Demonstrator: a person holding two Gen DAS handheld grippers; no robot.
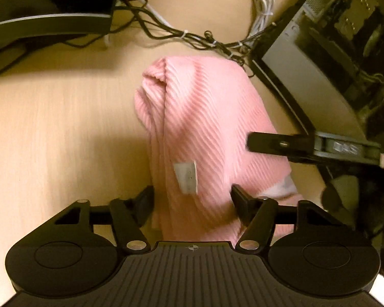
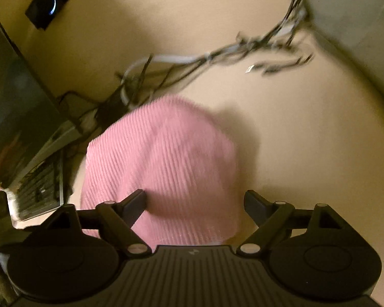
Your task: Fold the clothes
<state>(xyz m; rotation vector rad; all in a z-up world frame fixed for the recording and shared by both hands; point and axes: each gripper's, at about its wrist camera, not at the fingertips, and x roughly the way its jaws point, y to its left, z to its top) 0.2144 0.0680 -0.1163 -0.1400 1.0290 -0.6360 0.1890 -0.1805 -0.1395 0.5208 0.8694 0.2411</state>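
Note:
A pink ribbed garment (image 1: 204, 117) lies folded into a long bundle on the light wooden desk (image 1: 51, 128), a white label (image 1: 187, 177) showing on top. My left gripper (image 1: 193, 198) stands open astride its near end, one finger at the cloth's left edge and the other over its right part. My right gripper (image 1: 268, 148) reaches in from the right above the bundle's right side. In the blurred right wrist view the garment (image 2: 166, 153) fills the middle. There the right gripper (image 2: 195, 202) is open, its left finger over the cloth and its right finger over bare desk.
A tangle of black and white cables (image 1: 192, 38) runs along the back of the desk. A dark monitor base (image 1: 48, 23) sits at the back left and an open computer case (image 1: 320, 64) stands close on the right. A black device with a blue ring light (image 2: 46, 7) sits farther off.

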